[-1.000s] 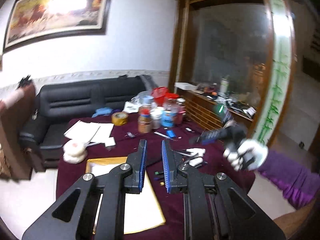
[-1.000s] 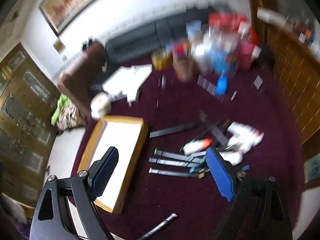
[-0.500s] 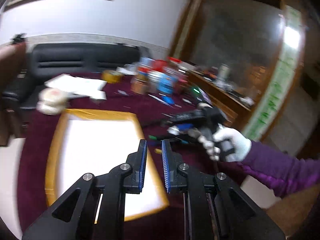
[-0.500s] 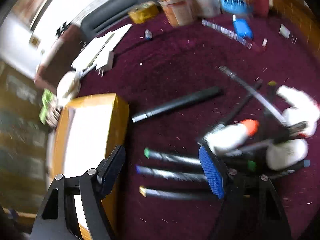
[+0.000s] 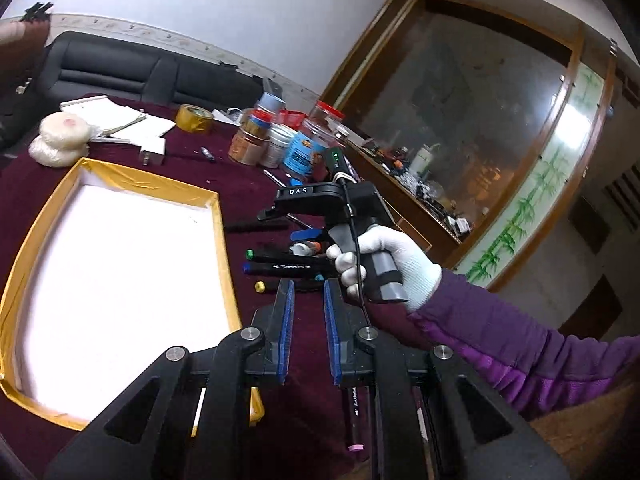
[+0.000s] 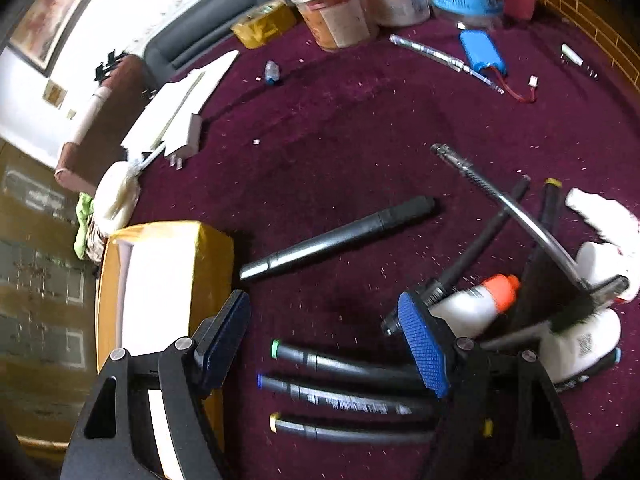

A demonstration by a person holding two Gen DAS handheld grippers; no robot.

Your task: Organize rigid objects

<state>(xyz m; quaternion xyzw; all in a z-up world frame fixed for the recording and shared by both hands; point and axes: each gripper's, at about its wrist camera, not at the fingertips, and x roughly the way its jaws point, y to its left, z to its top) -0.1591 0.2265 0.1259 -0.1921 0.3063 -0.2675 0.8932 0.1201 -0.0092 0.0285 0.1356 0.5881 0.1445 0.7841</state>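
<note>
We see "DAS" printed on our right gripper [image 5: 308, 236], jaws wide open over three markers [image 6: 344, 400]; left gripper [image 5: 307, 328] slightly open, holding nothing.

Black angular frame on the left gripper [image 5: 307, 332], silver screws at the joints, ribbed blue pads [image 5: 286, 332]. The right gripper [image 6: 326, 344] matches, stamped "DAS", with a black cable. White glove on the right hand [image 5: 384, 264], purple sleeve [image 5: 520, 344].
</note>
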